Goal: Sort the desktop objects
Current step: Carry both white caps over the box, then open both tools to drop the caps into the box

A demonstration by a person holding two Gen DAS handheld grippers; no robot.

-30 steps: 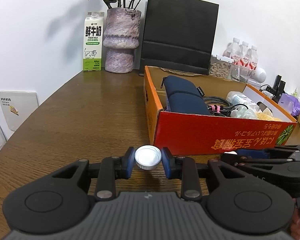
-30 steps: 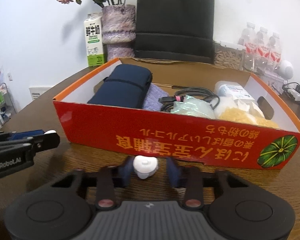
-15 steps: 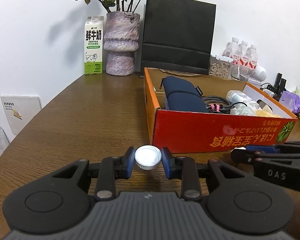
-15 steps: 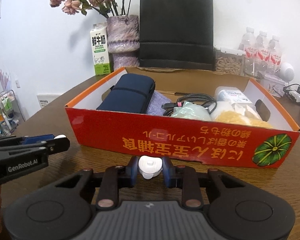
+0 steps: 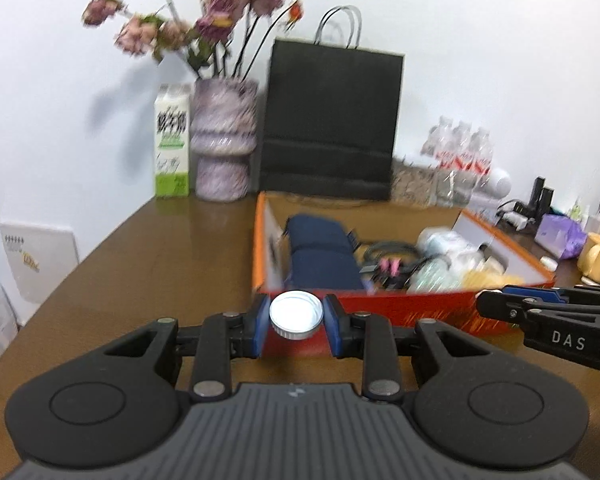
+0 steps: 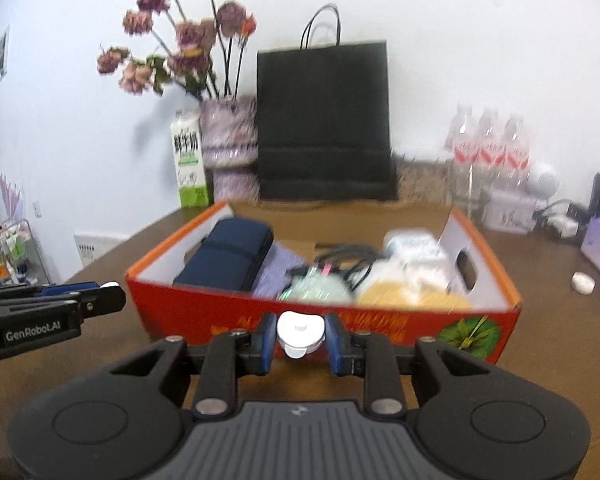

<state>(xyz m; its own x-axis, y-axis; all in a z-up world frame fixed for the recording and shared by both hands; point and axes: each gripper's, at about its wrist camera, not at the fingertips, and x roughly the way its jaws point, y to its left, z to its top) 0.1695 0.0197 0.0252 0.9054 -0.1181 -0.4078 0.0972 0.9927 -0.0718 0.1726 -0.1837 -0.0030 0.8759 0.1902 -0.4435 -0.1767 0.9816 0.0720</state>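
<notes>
My left gripper (image 5: 296, 318) is shut on a white ribbed round cap (image 5: 296, 315), held in the air just before the near left corner of the orange cardboard box (image 5: 404, 309). My right gripper (image 6: 299, 335) is shut on a small white flip-top lid (image 6: 300, 331), raised in front of the box's red front wall (image 6: 364, 326). The box holds a navy pouch (image 6: 224, 258), a black cable coil (image 6: 346, 256), pale bags and a white bottle. Each gripper shows at the other view's edge: the right gripper (image 5: 492, 306) and the left gripper (image 6: 108, 294).
At the back of the brown wooden table (image 5: 152, 256) stand a milk carton (image 5: 172, 144), a purple vase with dried flowers (image 5: 224, 140), a black paper bag (image 5: 328, 120) and water bottles (image 5: 464, 148). A yellow mug (image 5: 598, 258) and a purple pack (image 5: 558, 232) are at right.
Both grippers have risen with their caps still held, so I now look down into the box. The right gripper's lid, loose between the jaws a second ago, is now clamped.
</notes>
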